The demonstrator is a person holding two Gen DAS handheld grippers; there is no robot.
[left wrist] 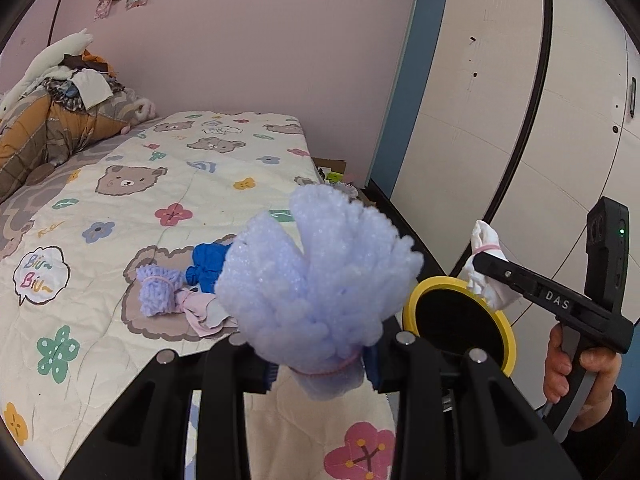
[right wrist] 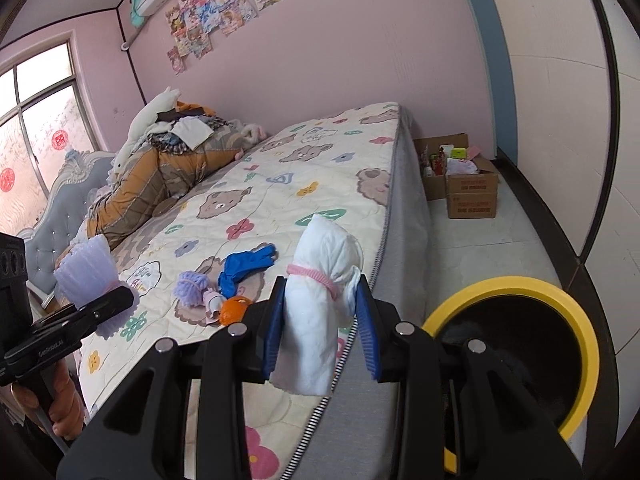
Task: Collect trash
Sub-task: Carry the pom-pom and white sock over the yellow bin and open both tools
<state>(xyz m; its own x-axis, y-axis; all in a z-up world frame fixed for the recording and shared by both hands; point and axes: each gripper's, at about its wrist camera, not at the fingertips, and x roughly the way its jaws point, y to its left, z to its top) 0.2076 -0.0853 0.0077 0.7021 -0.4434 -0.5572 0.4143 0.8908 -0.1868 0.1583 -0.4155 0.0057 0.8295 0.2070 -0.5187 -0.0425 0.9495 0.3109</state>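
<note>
Fluffy lilac foam bundle (left wrist: 320,280) hides left gripper (left wrist: 322,368) pads, clamped on it, right gripper (right wrist: 322,336) pinching soft white wad (right wrist: 320,304) w/ pink band, yellow-rimmed bin (right wrist: 516,356) lower right, partly cut off.

A home bedroom: quilted bed (right wrist: 304,184), pink wall posters (right wrist: 216,4), window (right wrist: 36,132).
</note>
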